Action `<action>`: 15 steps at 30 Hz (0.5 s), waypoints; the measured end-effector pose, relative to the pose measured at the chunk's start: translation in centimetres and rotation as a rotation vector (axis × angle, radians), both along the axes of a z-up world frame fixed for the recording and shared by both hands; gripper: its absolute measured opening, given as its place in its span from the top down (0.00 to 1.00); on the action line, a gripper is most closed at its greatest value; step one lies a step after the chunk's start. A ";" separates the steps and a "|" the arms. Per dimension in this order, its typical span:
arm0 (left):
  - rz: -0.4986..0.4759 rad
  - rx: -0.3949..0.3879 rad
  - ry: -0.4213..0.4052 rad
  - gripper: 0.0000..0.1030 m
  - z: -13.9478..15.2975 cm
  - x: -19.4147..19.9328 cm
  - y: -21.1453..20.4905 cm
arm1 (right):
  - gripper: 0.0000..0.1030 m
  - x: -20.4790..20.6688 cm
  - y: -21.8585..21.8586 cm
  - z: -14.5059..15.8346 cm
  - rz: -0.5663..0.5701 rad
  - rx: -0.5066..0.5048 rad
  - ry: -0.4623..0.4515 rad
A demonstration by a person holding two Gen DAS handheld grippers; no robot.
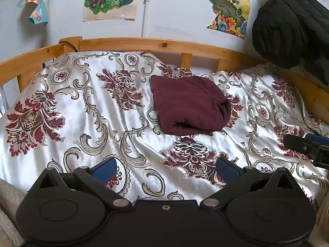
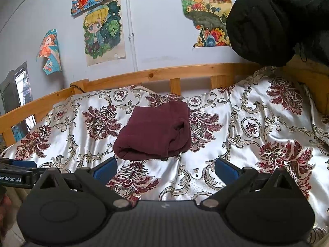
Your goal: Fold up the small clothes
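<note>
Maroon garment [image 1: 190,105] lies folded into a compact bundle on the bed, mid-cover, toward the far rail [image 1: 164,45]. Floral satin bedspread [image 1: 86,123] under it, wrinkled. Left claw [image 1: 164,169] spread wide, blue pads empty, hovering over the near part of the bedspread, apart from the garment. Right claw [image 2: 165,168] also spread wide, nothing between the pads, just near of the bundle's near edge. Black padded jacket [image 2: 277,20] hangs far right. Drawings [image 2: 102,33] taped on the wall behind.
</note>
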State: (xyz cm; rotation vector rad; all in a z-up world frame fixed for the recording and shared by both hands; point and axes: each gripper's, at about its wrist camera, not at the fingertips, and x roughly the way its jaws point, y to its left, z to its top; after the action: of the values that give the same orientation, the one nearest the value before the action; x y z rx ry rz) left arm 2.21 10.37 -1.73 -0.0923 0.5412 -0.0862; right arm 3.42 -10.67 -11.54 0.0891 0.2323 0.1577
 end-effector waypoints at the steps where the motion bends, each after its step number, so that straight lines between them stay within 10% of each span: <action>1: 0.000 0.000 0.000 0.01 0.0 0.0 0.0 | 0.00 0.0 0.0 0.1 0.000 0.000 0.000; 15: -0.002 -0.001 0.001 0.01 -0.1 0.0 0.1 | 0.00 0.0 0.0 0.1 0.000 0.001 0.002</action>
State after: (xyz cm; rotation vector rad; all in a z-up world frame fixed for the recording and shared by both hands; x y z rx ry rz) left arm 2.22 10.44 -1.87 -0.0926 0.5419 -0.0878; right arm 3.45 -10.70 -11.48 0.0901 0.2344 0.1581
